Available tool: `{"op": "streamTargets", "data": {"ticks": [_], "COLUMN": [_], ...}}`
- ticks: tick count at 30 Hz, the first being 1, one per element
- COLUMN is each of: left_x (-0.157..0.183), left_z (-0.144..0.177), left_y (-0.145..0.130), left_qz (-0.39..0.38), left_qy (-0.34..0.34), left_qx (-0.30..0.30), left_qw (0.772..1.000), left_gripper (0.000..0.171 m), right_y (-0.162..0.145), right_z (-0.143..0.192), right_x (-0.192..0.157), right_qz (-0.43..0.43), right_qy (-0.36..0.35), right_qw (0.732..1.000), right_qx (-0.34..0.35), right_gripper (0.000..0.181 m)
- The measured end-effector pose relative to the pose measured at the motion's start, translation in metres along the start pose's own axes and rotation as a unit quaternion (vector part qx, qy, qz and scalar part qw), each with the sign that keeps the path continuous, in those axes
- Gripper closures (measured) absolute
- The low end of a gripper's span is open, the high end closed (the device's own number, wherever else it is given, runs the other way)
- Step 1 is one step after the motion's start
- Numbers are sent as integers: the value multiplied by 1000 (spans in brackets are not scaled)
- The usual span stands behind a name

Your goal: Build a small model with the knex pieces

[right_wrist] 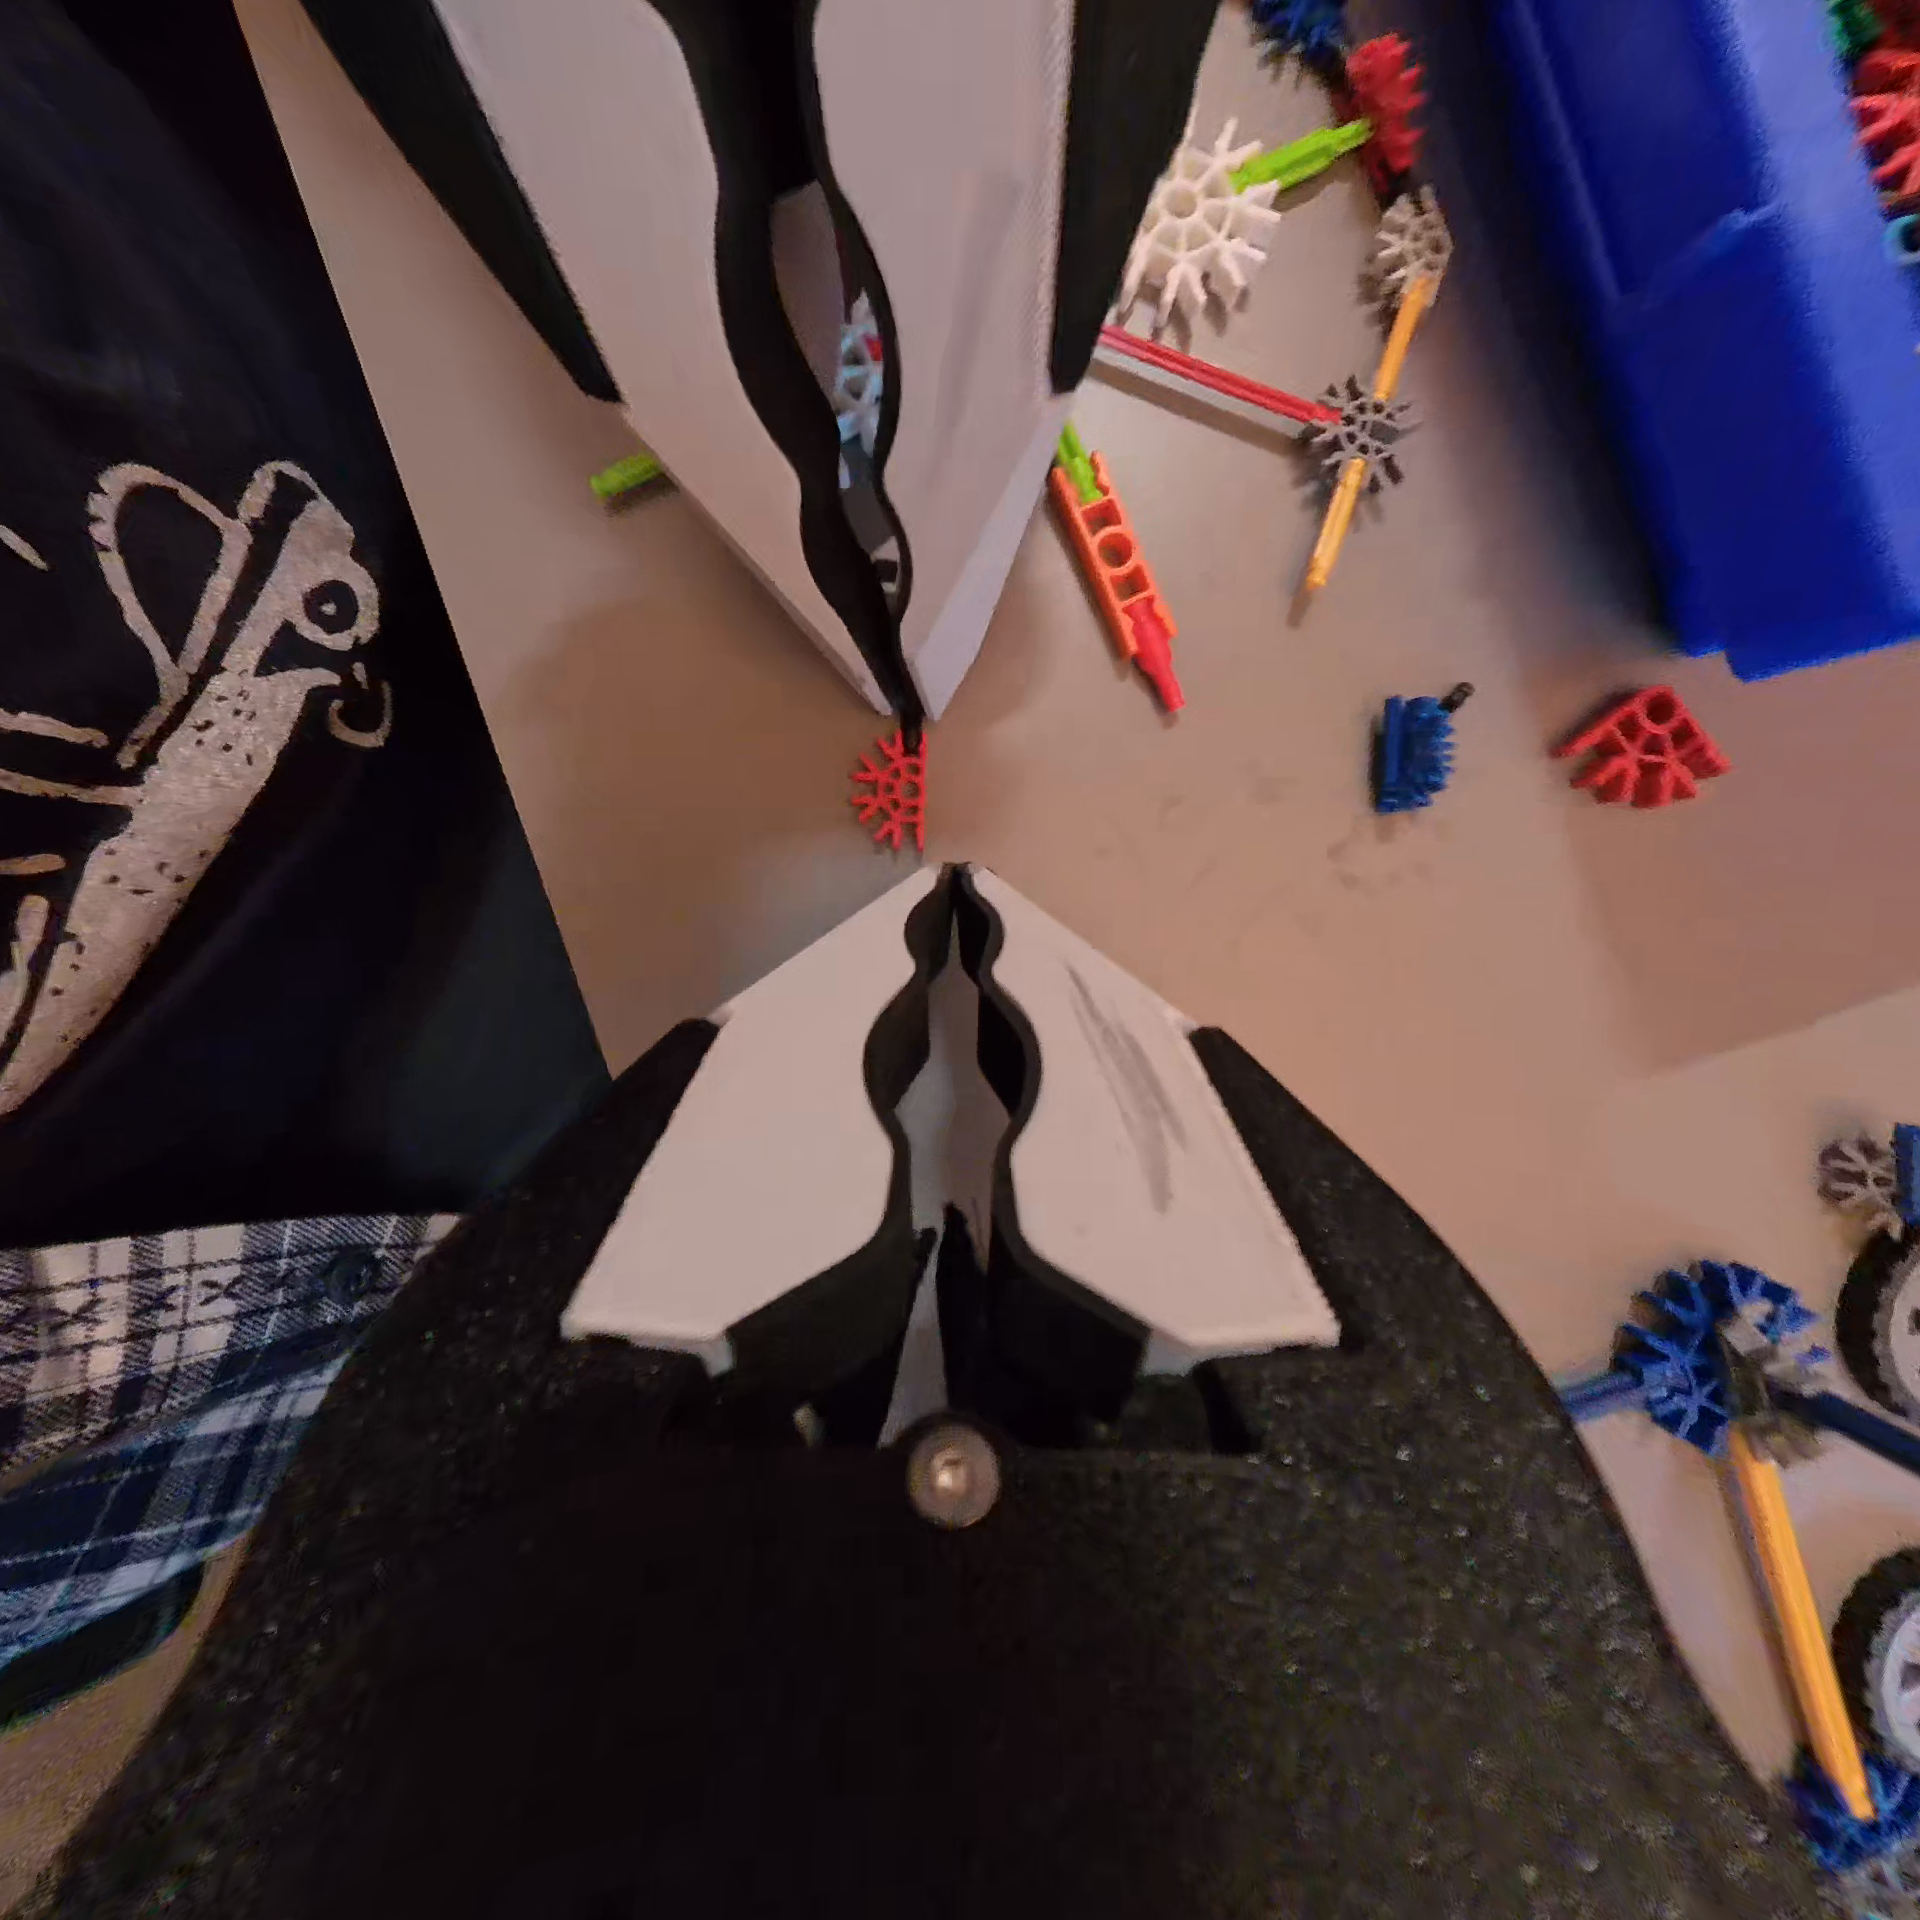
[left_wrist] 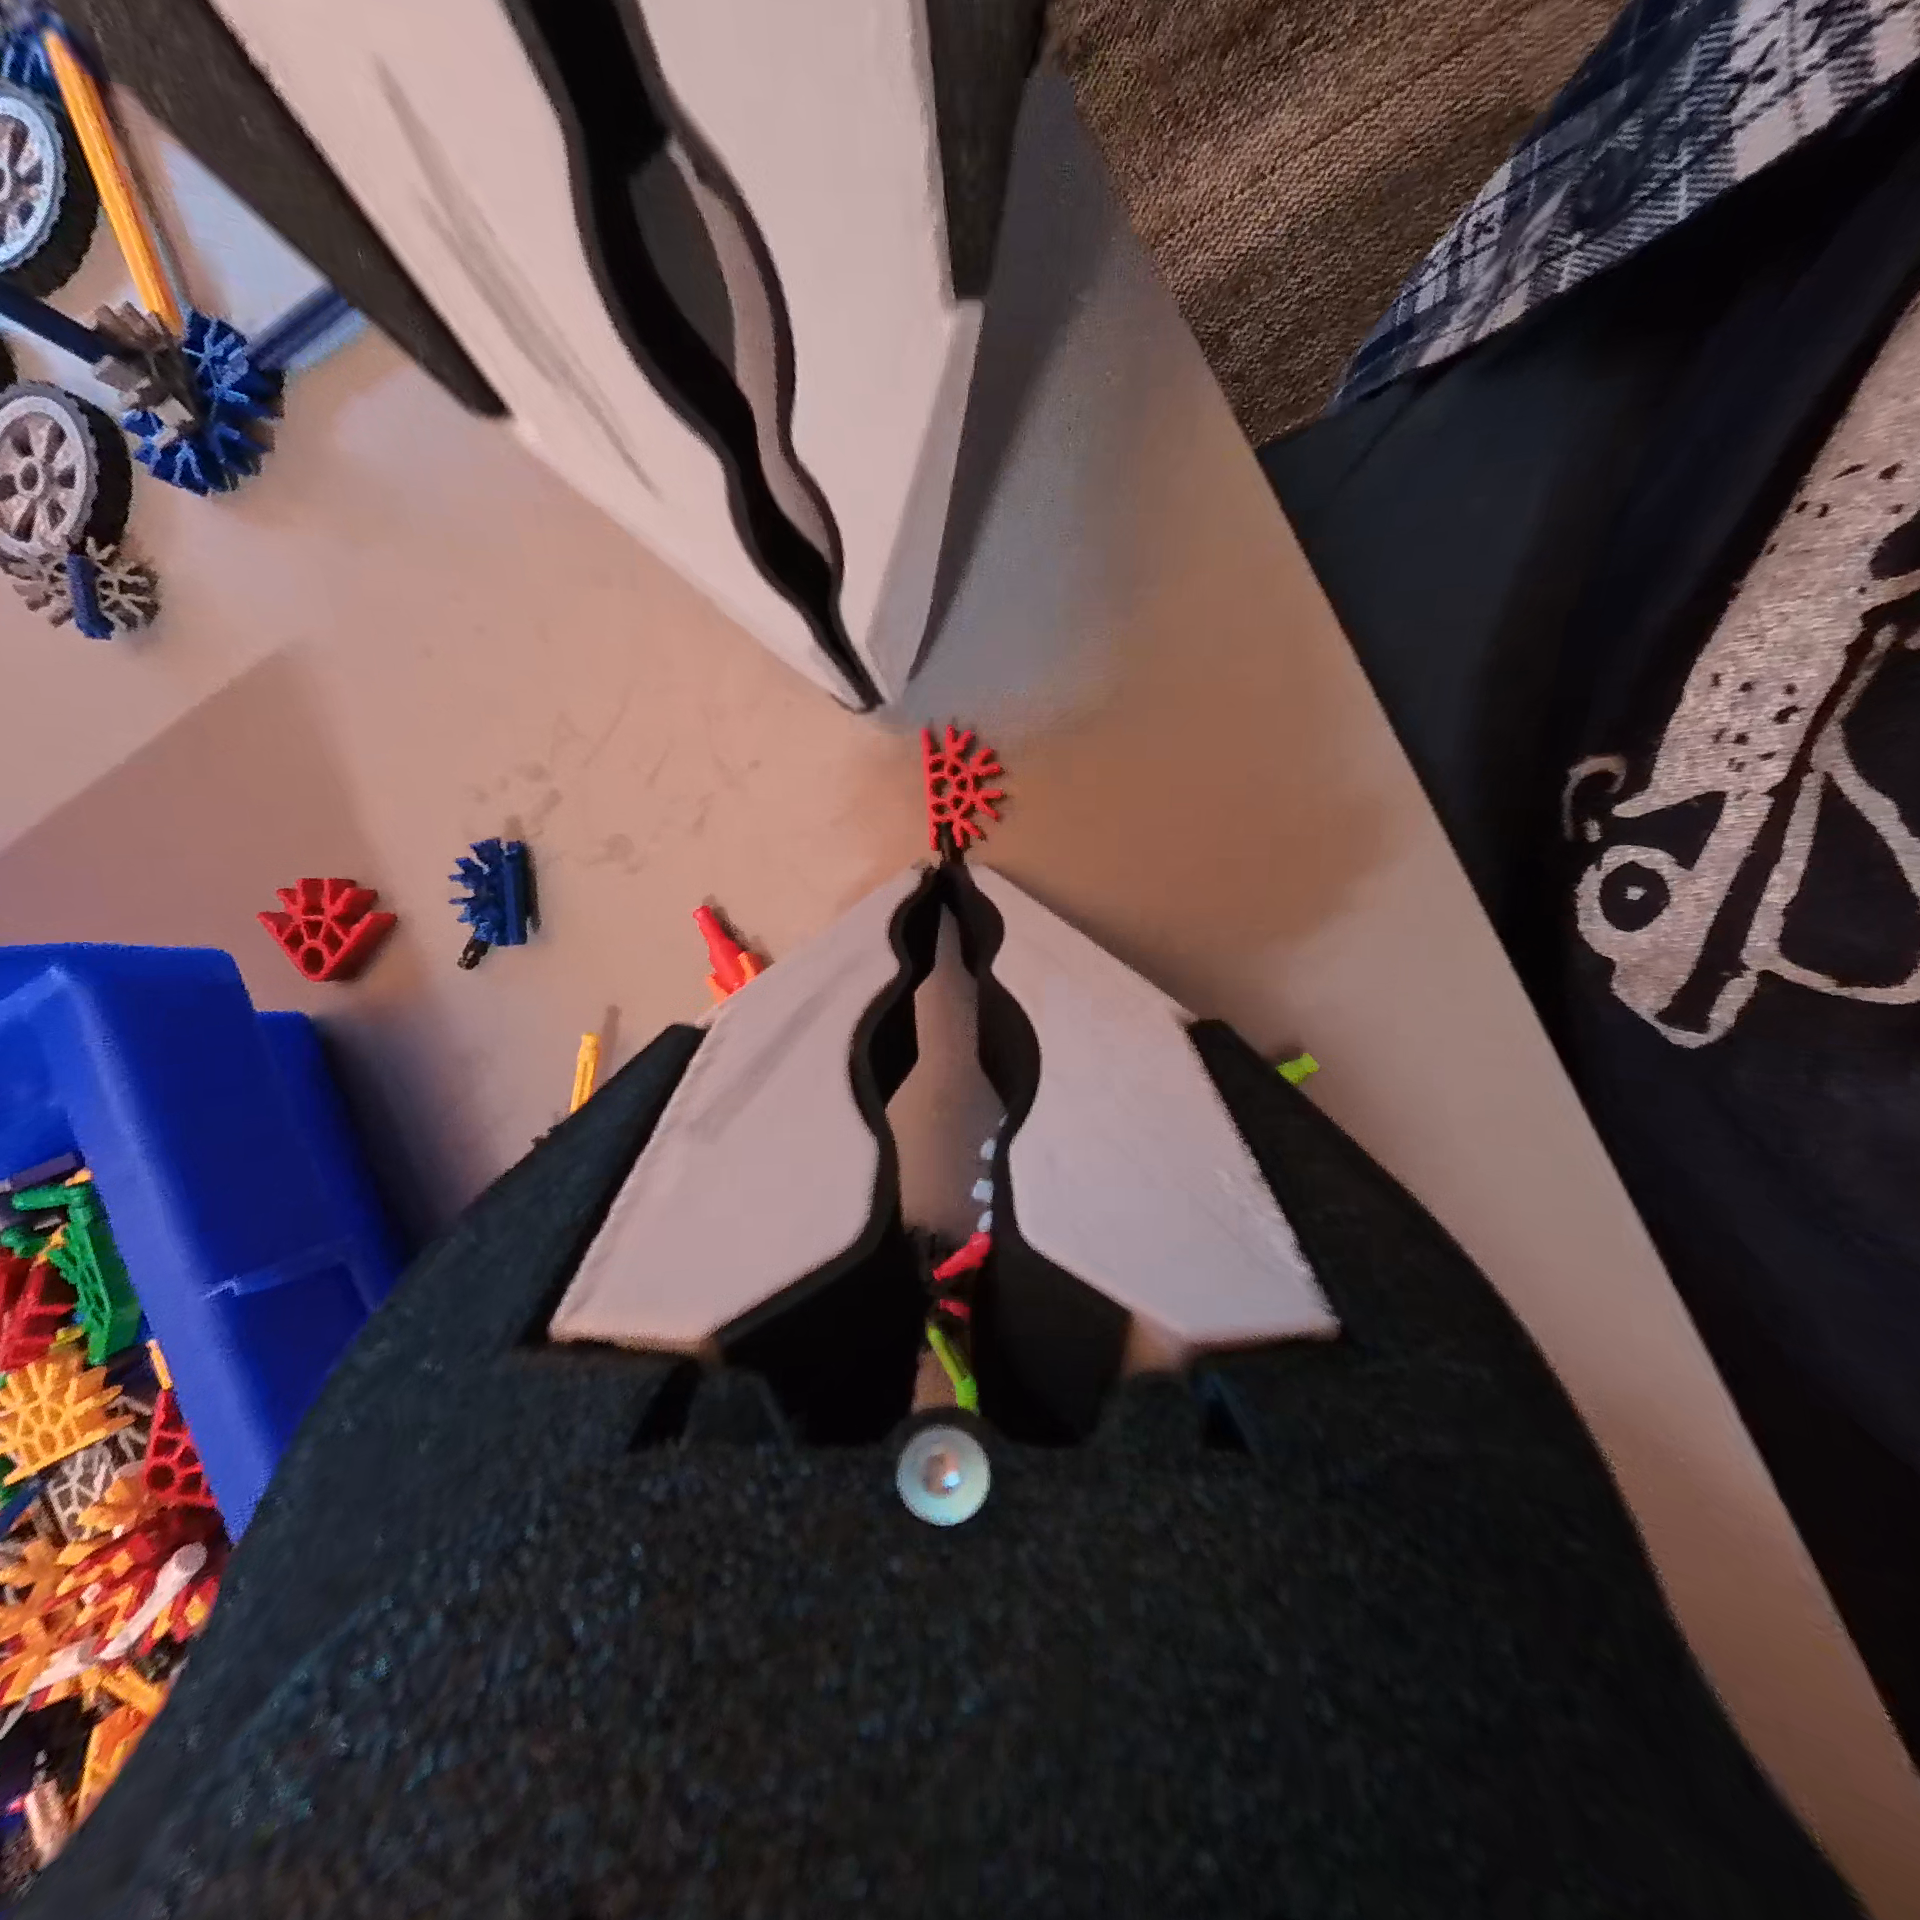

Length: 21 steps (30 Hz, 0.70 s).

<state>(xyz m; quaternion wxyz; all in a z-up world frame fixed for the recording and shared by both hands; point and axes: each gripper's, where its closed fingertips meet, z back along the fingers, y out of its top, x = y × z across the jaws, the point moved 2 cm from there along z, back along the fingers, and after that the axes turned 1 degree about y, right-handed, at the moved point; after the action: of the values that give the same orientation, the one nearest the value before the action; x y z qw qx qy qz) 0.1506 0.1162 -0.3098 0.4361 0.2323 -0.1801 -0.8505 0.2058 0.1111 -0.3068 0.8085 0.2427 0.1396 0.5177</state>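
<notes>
My left gripper (left_wrist: 940, 878) is shut at its tips on a small red half-snowflake connector (left_wrist: 961, 784), which it holds by a short dark stub above the beige table (left_wrist: 623, 727). My right gripper (right_wrist: 951, 878) faces it tip to tip with its jaws shut and nothing seen between them. In the right wrist view the red connector (right_wrist: 891, 790) hangs from the left gripper (right_wrist: 906, 717), a small gap from my right tips. In the left wrist view the right gripper (left_wrist: 883, 701) ends just beside the connector.
A blue bin (left_wrist: 156, 1143) (right_wrist: 1714, 364) holds several coloured pieces. A wheeled model (left_wrist: 62, 468) (right_wrist: 1818, 1455) stands nearby. Loose on the table lie a red wedge connector (right_wrist: 1647, 748), a blue connector (right_wrist: 1413, 753), an orange-and-red piece (right_wrist: 1117, 582) and a white snowflake connector (right_wrist: 1200, 234). A person in a dark shirt (left_wrist: 1662, 831) is close by. Across from one pair of fingers to the other is roughly 4 cm.
</notes>
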Motion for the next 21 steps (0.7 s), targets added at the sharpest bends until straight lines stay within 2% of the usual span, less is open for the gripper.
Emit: {"op": "streamTargets", "data": {"ticks": [5,10,15,18,21], "left_x": [-2,-3,-3,-3,-2], "left_z": [1,2,2,3,3], "left_y": [-3,-6,-7,-7,-7], "left_qz": [4,6,7,10,3], "left_qy": [2,-1,4,6,11], "left_qx": [-2,-6,-5,-5,-10], "left_qw": [1000,1000,1000,1000,1000], "left_gripper": [168,167,167,167,168], "right_y": [2,-5,-22,-30,-38], "right_z": [26,35,6,-17,-33], "right_x": [-3,-52,-106,-111,-112], "right_qz": [-36,-42,-14,-4,-49], "right_qy": [-22,15,26,-11,-12], "right_qw": [997,995,996,997,996], "right_qx": [61,90,88,74,75], "right_gripper": [180,167,160,160,160]}}
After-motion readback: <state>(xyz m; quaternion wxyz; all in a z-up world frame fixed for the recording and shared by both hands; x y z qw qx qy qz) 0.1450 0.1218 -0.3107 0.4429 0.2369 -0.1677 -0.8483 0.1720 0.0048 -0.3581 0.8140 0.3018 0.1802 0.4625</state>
